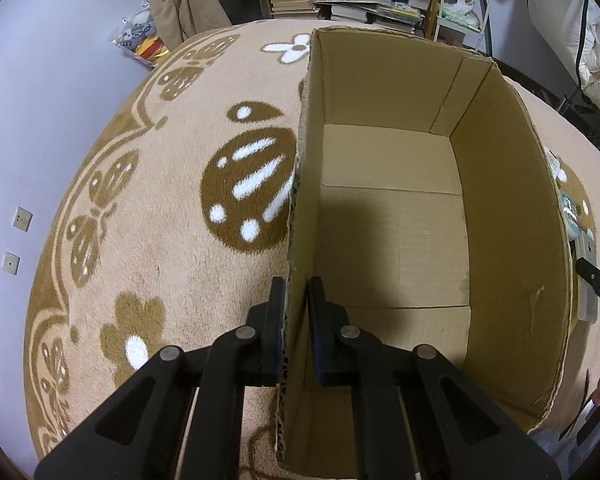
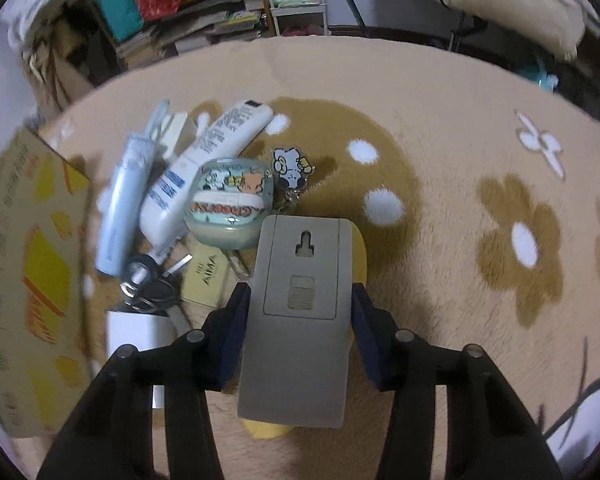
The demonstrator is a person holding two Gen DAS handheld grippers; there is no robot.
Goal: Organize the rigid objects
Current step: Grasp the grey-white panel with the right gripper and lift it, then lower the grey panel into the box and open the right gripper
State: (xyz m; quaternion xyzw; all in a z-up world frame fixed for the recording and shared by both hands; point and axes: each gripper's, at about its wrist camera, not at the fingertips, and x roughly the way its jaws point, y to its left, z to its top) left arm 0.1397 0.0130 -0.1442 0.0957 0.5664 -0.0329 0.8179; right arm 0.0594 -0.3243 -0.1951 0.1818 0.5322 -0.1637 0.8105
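Observation:
My left gripper [image 1: 297,292] is shut on the left wall of an open cardboard box [image 1: 396,240], one finger outside and one inside; the box holds nothing. My right gripper [image 2: 300,296] is shut on a flat grey remote-like device [image 2: 300,300], seen from its back with a keyhole slot, held above the rug. Below it lies a yellow object [image 2: 360,252]. To its left lies a pile: a white remote [image 2: 204,160], a light-blue tube [image 2: 120,200], a cartoon-printed case [image 2: 228,200], a keychain charm [image 2: 290,168], keys [image 2: 148,284], a beige card box [image 2: 206,276].
A beige rug with brown flowers [image 1: 160,200] covers the floor. The box's printed outer side [image 2: 32,260] shows at the left of the right wrist view. Shelves with books and bags [image 1: 340,0] stand behind. A white block [image 2: 140,332] lies by the keys.

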